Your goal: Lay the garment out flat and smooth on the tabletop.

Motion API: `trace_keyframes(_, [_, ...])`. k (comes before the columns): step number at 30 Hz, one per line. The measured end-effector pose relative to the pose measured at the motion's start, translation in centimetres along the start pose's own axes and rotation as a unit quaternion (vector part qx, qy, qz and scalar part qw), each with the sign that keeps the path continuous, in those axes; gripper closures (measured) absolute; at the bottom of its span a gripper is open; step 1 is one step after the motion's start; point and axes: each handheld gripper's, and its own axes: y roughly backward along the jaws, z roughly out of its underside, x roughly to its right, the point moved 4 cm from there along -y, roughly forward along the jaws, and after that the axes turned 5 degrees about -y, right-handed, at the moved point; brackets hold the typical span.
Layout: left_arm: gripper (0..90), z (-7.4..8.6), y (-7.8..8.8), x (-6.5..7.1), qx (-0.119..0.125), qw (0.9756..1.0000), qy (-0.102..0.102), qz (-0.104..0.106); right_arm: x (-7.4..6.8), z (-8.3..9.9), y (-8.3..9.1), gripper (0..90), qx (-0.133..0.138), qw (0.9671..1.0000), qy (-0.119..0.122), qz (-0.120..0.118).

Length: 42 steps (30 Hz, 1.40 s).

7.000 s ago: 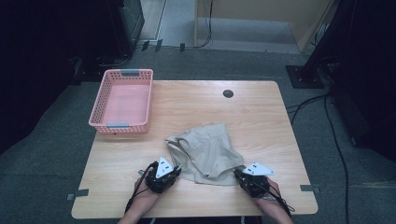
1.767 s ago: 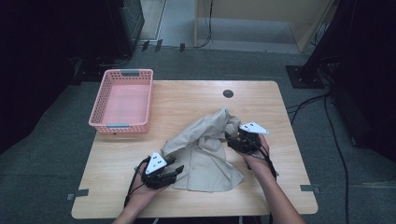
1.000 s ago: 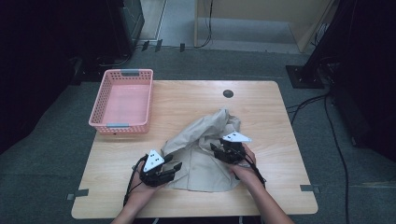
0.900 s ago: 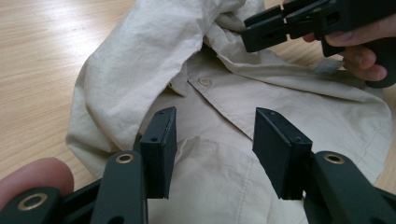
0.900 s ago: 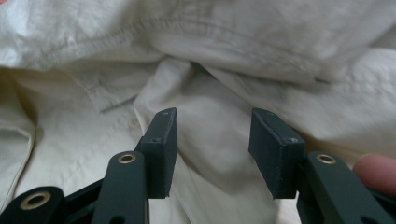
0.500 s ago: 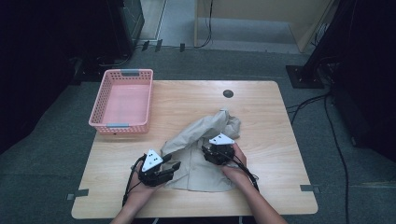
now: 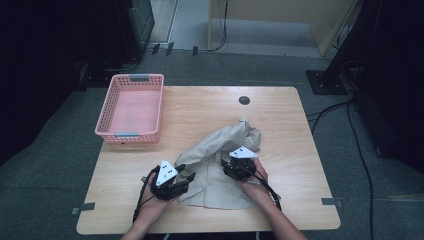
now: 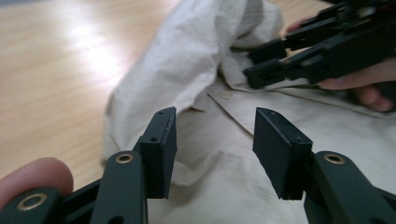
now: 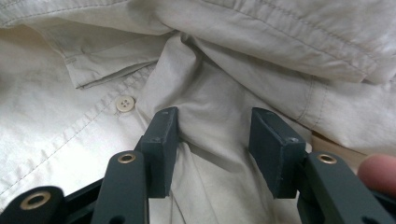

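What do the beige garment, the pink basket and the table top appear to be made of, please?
The beige garment looks like thin woven cloth, probably cotton: matte, creased, with stitched seams and a pale button. The pink basket looks like moulded plastic, with evenly perforated walls. The table top shows light wood grain with a soft sheen; whether solid wood or laminate is unclear.

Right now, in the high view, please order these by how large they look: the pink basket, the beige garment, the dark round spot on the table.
1. Beige garment, largest by a little.
2. Pink basket; it looks close to the garment in size, so this order is unsure.
3. Dark round spot, clearly the smallest.
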Motion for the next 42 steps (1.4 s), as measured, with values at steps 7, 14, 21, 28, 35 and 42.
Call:
trace_keyframes(7, [40.1, -1.4, -0.5, 1.4, 0.009, 0.999, -0.026, -0.036, 0.1, 1.0, 1.2, 52.7, 0.0, 1.0, -0.001, 0.002])
trace_keyframes(14, [36.0, -2.3, -1.7, 1.8, 0.001, 0.9979, -0.039, -0.052, 0.0, 1.9, 2.3, 52.7, 0.0, 1.0, 0.0, -0.001])
trace_keyframes(21, [41.3, -2.2, -3.1, 2.6, -0.027, 0.9954, -0.068, -0.062, -0.1, 2.8, 3.3, 52.7, -0.001, 1.0, 0.003, -0.005])
trace_keyframes(28, [61.4, -2.1, -3.3, 2.4, -0.032, 0.9957, -0.064, -0.06, 0.0, 4.0, 4.6, 52.7, 0.0, 1.0, 0.005, -0.007])
trace_keyframes(35, [68.6, -1.3, -3.6, -0.1, -0.046, 0.9973, 0.004, -0.057, -0.1, 4.5, 5.3, 52.7, 0.0, 1.0, 0.004, -0.008])
trace_keyframes(42, [63.7, 0.5, -3.9, -3.1, -0.066, 0.9934, 0.046, -0.082, -0.2, 4.6, 5.4, 52.4, -0.001, 1.0, 0.004, -0.008])
